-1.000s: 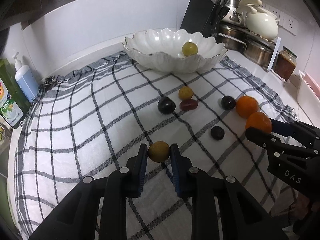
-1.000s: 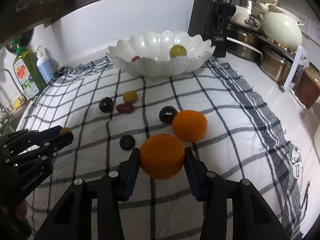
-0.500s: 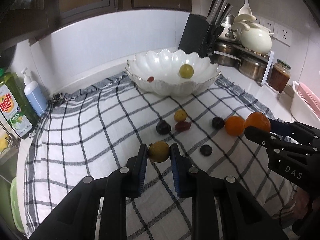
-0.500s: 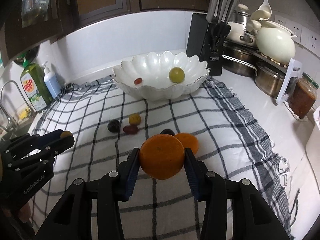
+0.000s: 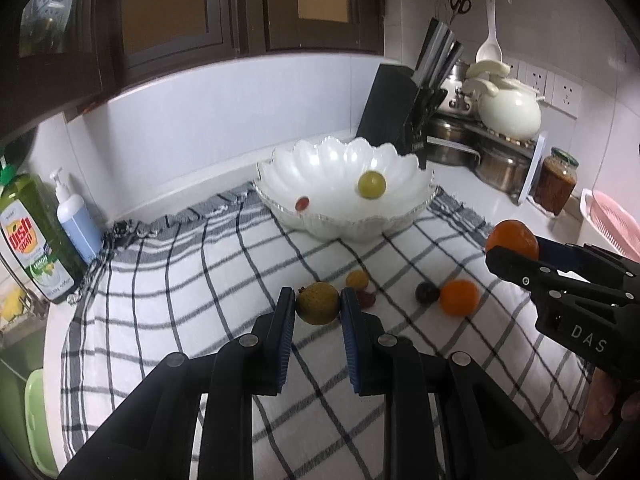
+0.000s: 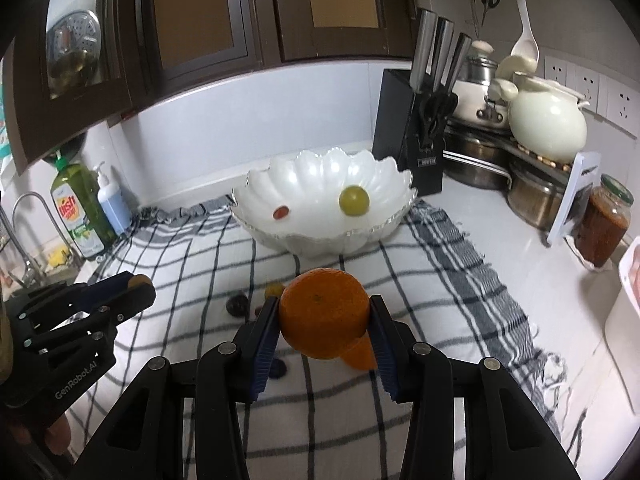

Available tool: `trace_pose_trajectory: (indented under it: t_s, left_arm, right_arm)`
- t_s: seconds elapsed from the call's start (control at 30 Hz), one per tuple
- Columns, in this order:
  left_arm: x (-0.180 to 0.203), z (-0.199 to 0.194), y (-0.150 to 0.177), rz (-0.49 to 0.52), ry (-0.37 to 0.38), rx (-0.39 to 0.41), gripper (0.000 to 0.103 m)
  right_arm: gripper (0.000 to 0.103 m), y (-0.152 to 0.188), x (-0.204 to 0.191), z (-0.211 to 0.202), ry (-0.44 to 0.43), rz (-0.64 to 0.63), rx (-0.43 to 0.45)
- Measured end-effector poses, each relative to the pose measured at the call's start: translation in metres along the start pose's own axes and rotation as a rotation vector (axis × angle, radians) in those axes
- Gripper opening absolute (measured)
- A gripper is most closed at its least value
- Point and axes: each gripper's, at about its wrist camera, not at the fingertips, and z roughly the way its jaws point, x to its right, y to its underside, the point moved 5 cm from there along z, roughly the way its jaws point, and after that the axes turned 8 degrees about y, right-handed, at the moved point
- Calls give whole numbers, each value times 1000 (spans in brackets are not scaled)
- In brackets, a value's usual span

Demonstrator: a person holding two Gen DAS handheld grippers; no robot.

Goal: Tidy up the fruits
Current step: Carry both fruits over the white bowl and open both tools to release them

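Observation:
My left gripper (image 5: pixel 318 306) is shut on a yellow-green fruit (image 5: pixel 317 309) and holds it above the checked cloth (image 5: pixel 200 272). My right gripper (image 6: pixel 324 314) is shut on an orange (image 6: pixel 324 312), also lifted; it shows at the right of the left wrist view (image 5: pixel 513 240). The white scalloped bowl (image 5: pixel 320 160) stands at the back of the cloth and holds a green fruit (image 5: pixel 371 185) and a small red one (image 5: pixel 302 202). On the cloth lie a second orange (image 5: pixel 460 297), a dark plum (image 5: pixel 426 292), a small yellow fruit (image 5: pixel 357 279) and a red fruit (image 5: pixel 366 299).
A knife block (image 5: pixel 400 108), pots (image 5: pixel 496 164), a white kettle (image 5: pixel 508 112) and a jar (image 5: pixel 556 186) stand at the back right. Dish soap (image 5: pixel 32 240) and a pump bottle (image 5: pixel 76 220) stand at the left. A pink rack (image 5: pixel 612 220) is at the far right.
Both grippers have risen and pulled back from the cloth, each still holding its fruit. The fruits on the cloth have not moved.

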Motion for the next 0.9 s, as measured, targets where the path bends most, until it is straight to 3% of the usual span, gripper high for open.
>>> trace_pose_trajectory:
  t_s: [0.37,0.9]
  left_arm:
    - [-4,8,-40,8,18,52,24]
    - [-10,31,-105,66,3,106,24]
  right_arm:
    - [45,-39,-2,14,-24,-5,45]
    - [45,-99,-2,47,-61,0,28]
